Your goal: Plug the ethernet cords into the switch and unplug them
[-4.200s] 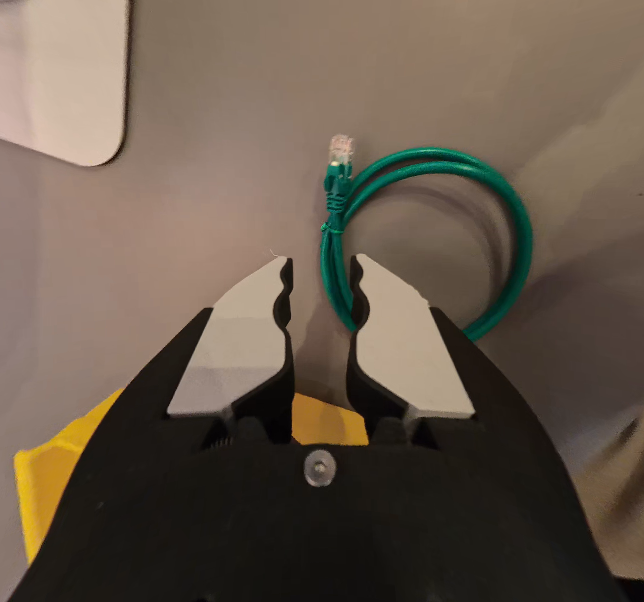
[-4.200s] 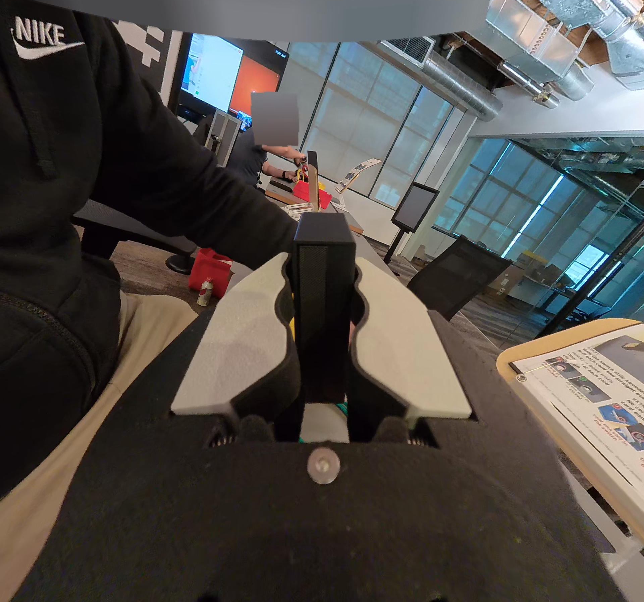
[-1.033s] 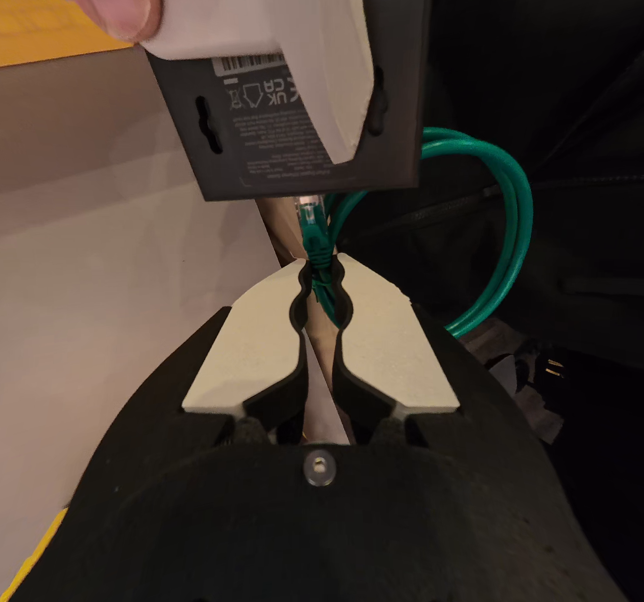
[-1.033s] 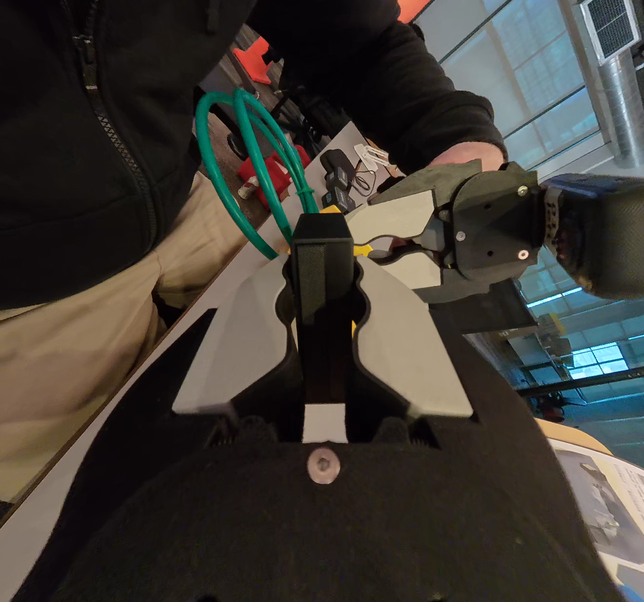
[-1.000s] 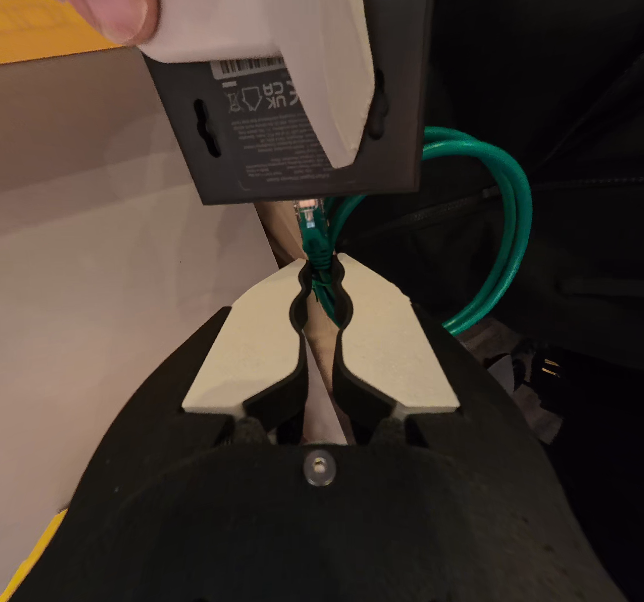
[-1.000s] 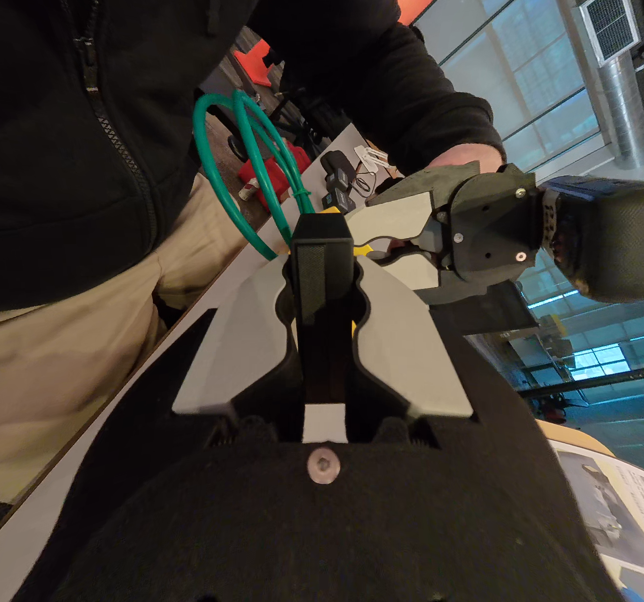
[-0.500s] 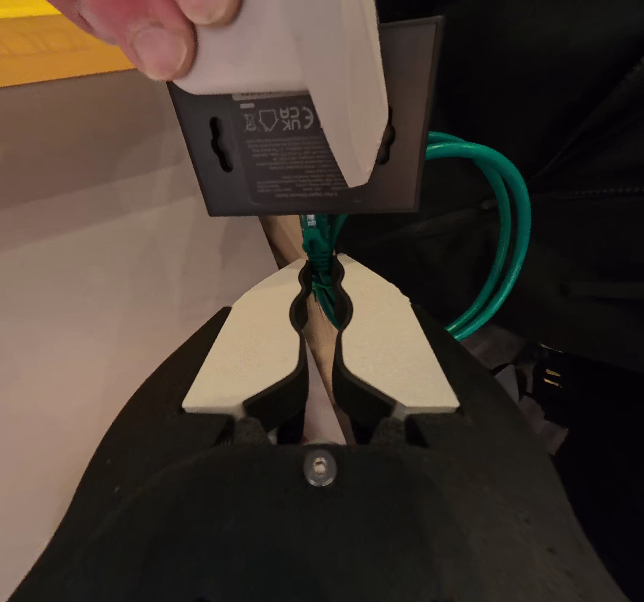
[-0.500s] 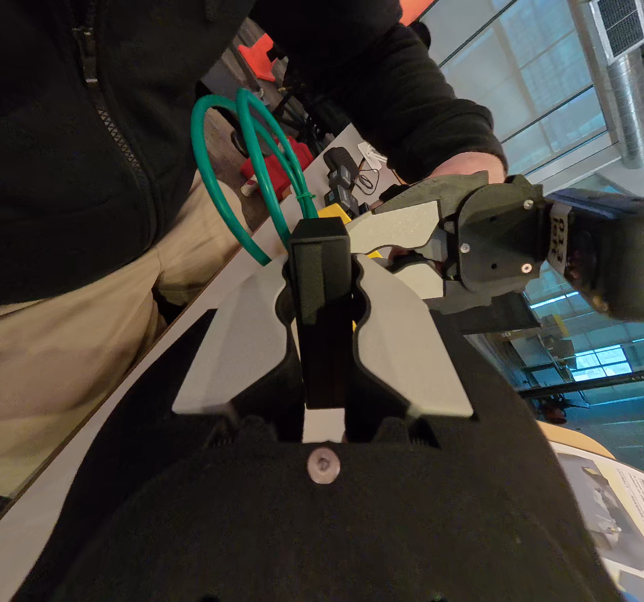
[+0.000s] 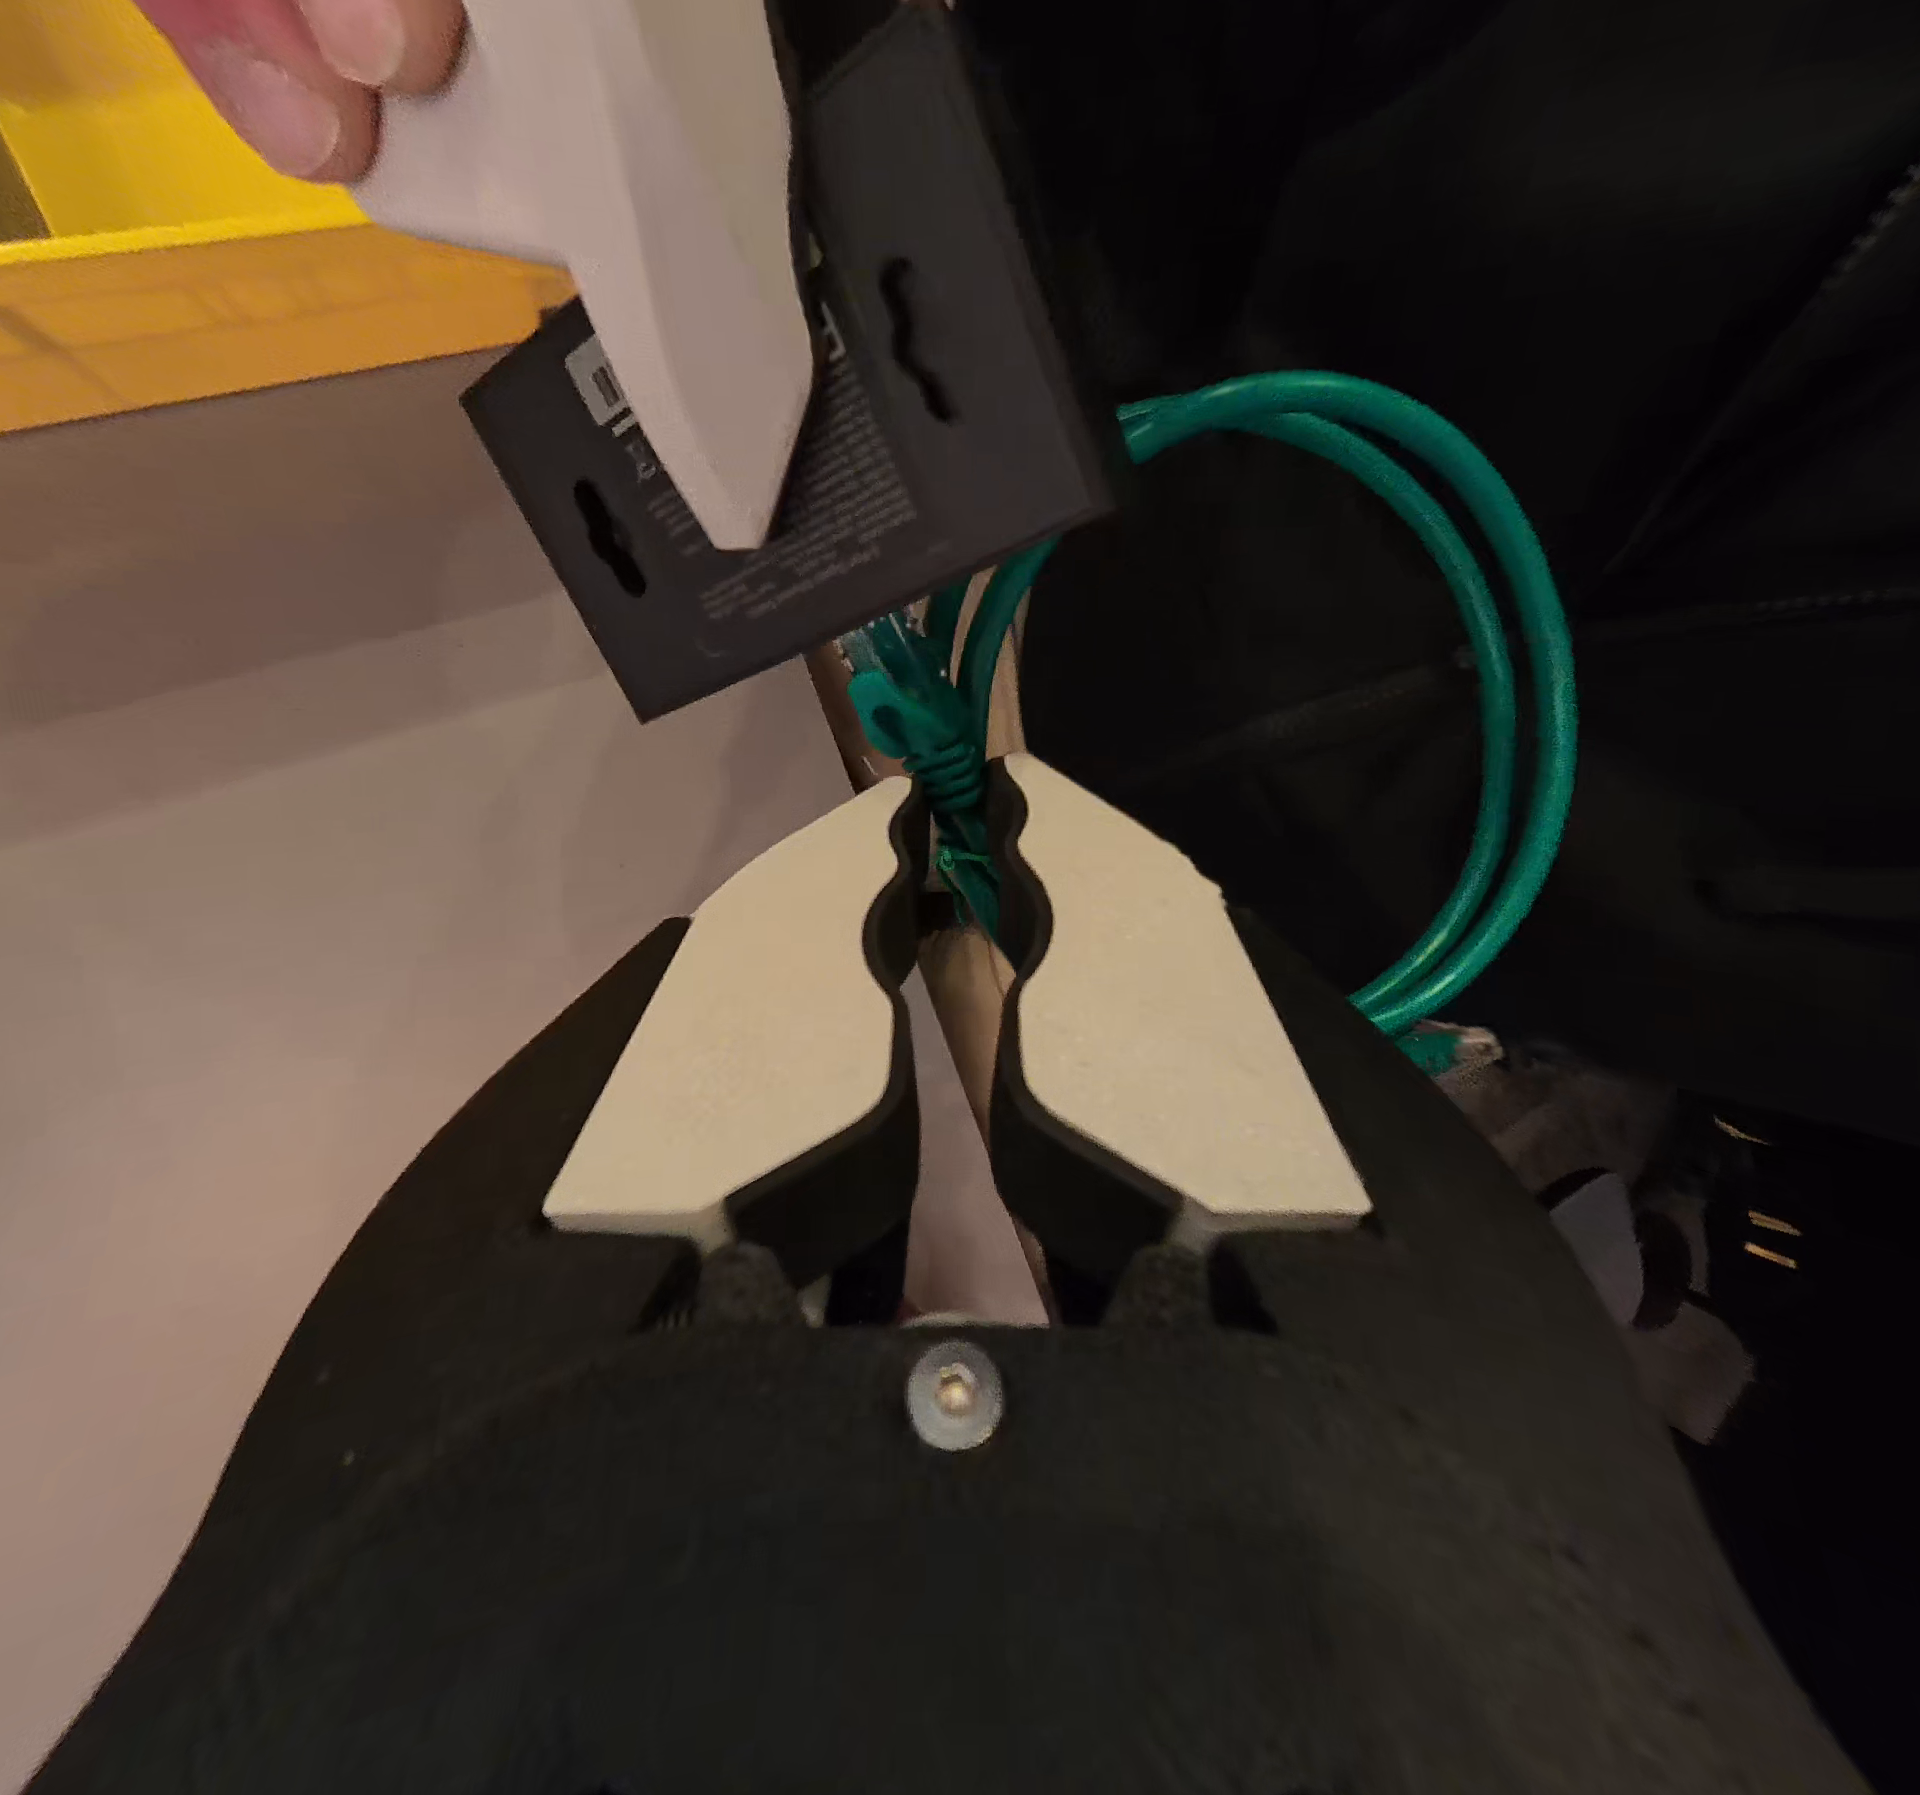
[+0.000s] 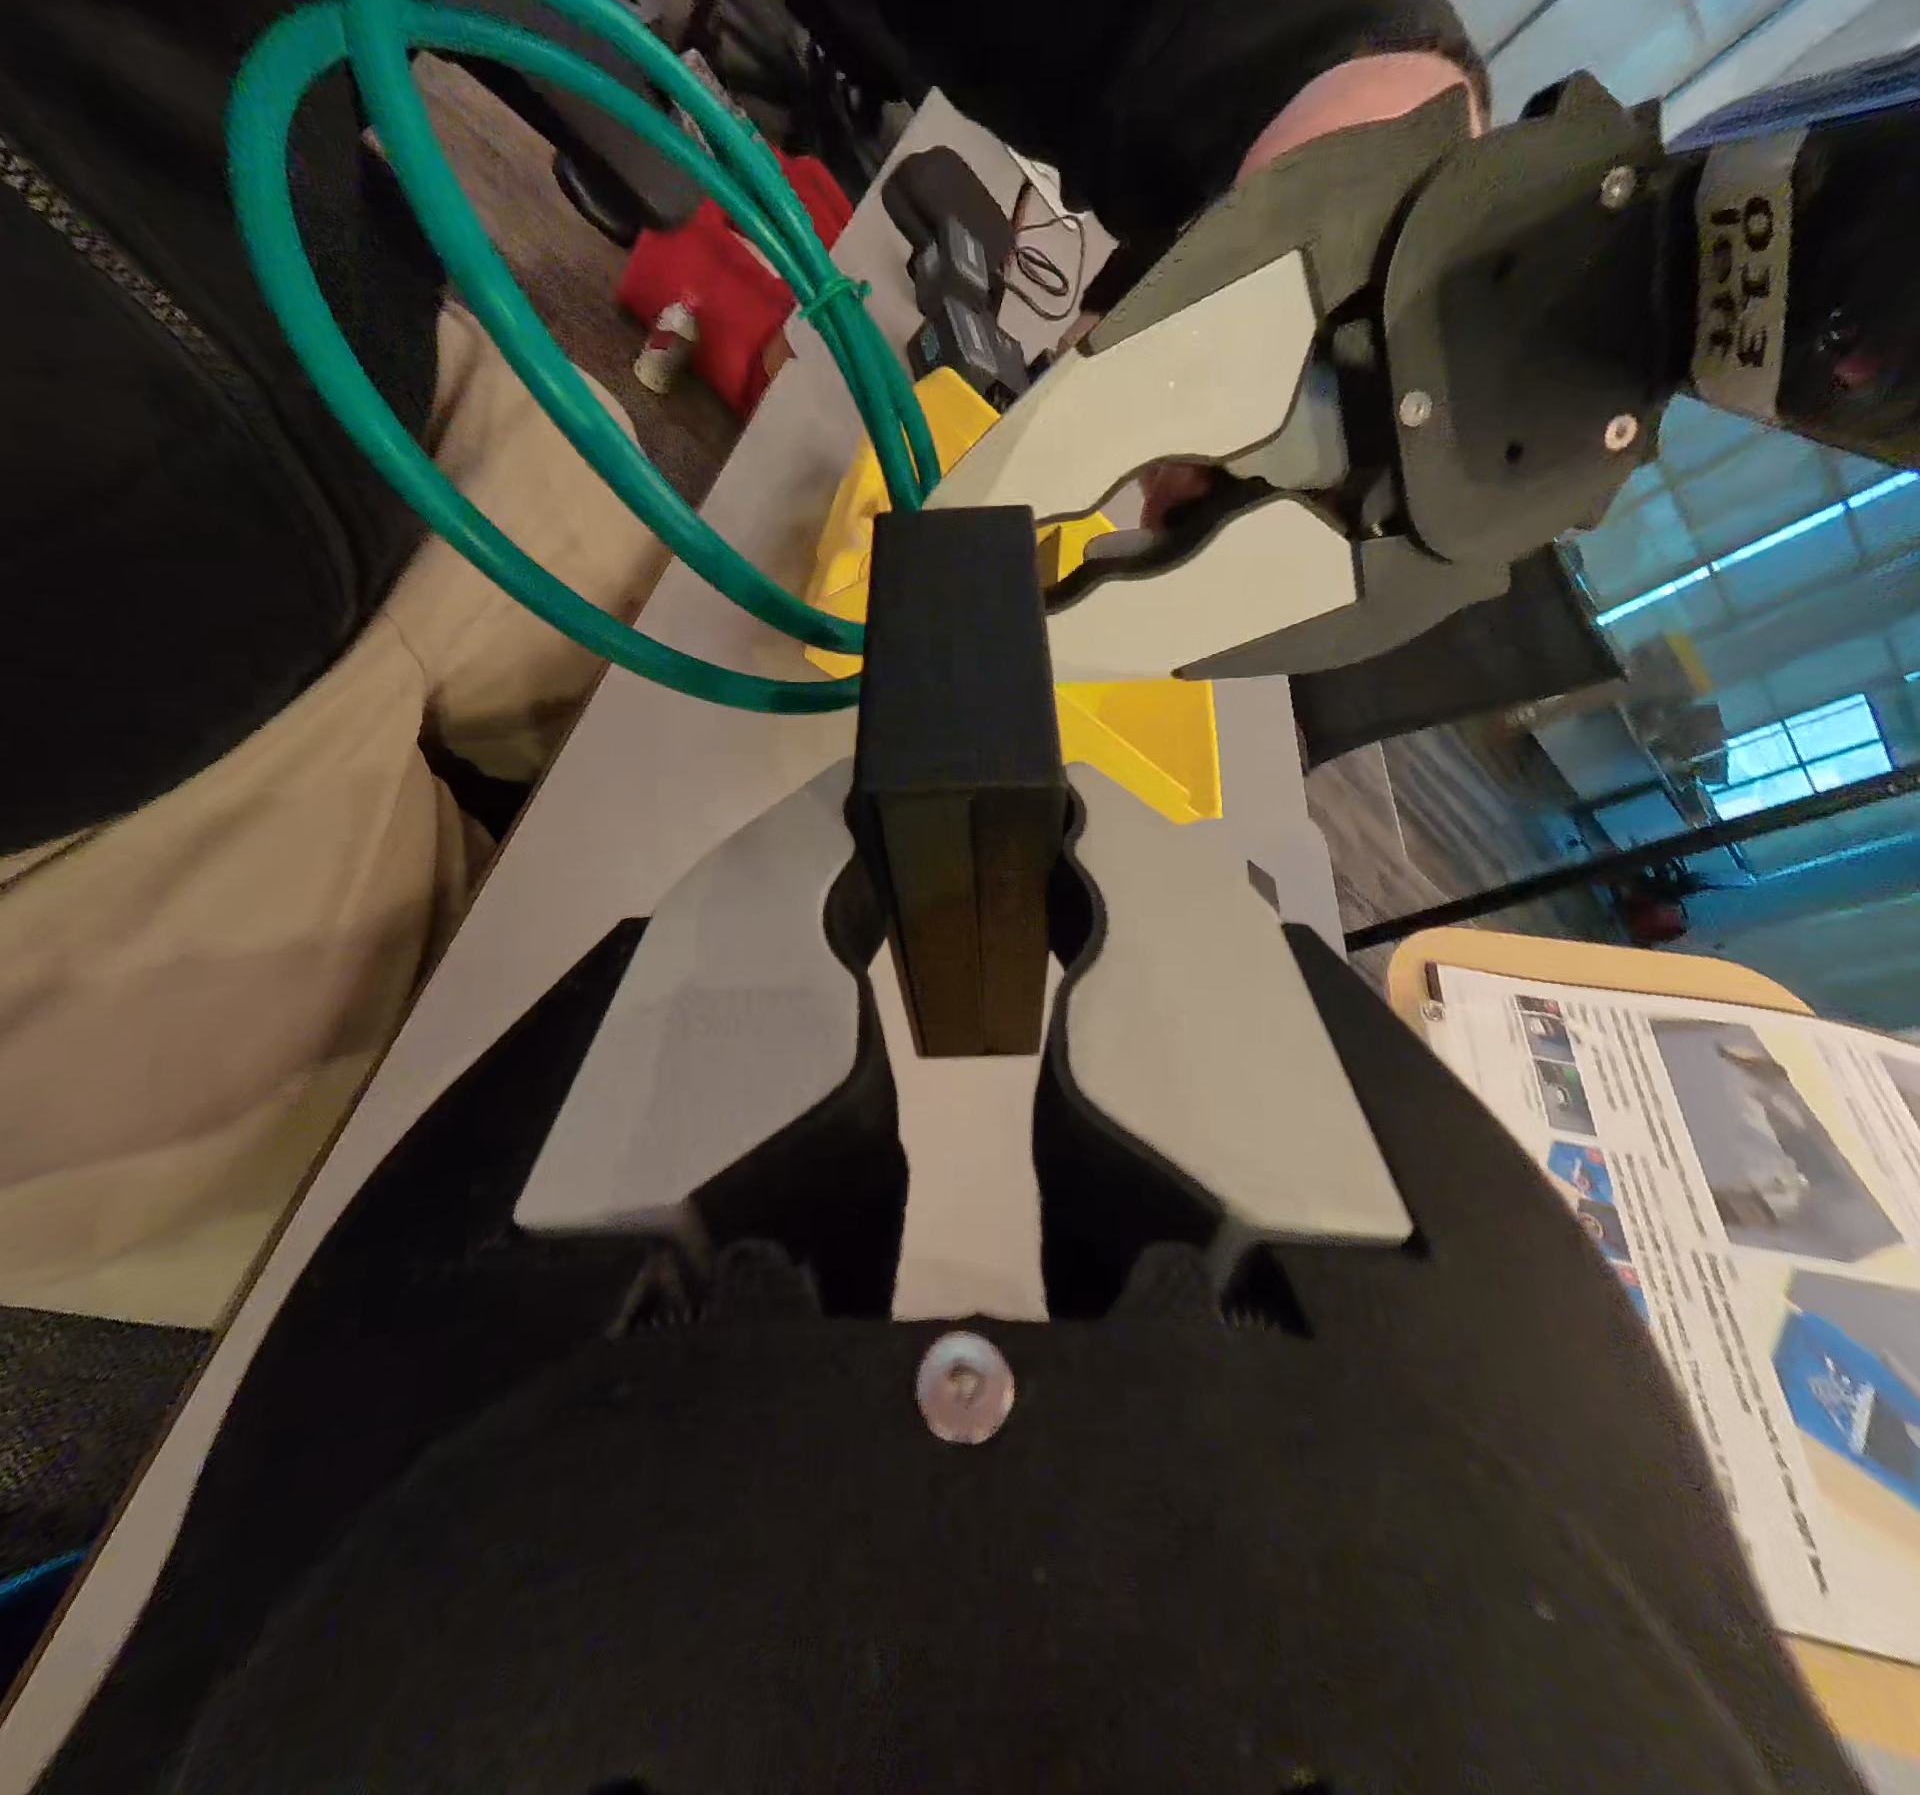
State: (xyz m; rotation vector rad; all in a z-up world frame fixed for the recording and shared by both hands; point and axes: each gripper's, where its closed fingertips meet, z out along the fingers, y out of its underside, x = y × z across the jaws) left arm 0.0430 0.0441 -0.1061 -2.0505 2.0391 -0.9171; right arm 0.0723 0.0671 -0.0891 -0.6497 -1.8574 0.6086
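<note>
In my left tongs (image 9: 961,815) I pinch the green cord (image 9: 1507,706) just behind its plug (image 9: 883,680), the fingers pressed tight on the boot. The plug's tip reaches the lower edge of the black switch (image 9: 914,457) and looks to be at or in a port, though the switch's edge hides the port itself, so I cannot tell whether it is seated. The rest of the cord loops out to the right, and its other plug (image 9: 1449,1044) hangs loose beside my tongs. I judge the task barely begun: at most one plug is going in, the second end is not yet plugged, and all the unplugging is left.

My right tongs (image 10: 961,872) clamp the switch (image 10: 956,665) by its narrow sides, standing it on end above the grey table (image 10: 665,748). From here I see only the switch's blank end and top, no port and no plug. This view does show what the other lacks: my left tongs (image 10: 1091,540) coming in from the right, the cord's loop (image 10: 436,415) rising to the left, the yellow bin (image 10: 1143,737) behind, and a printed sheet (image 10: 1714,1174) at the right. The left view alone shows the plug, the switch's labelled underside and a hand (image 9: 249,10) on the right tongs.
</note>
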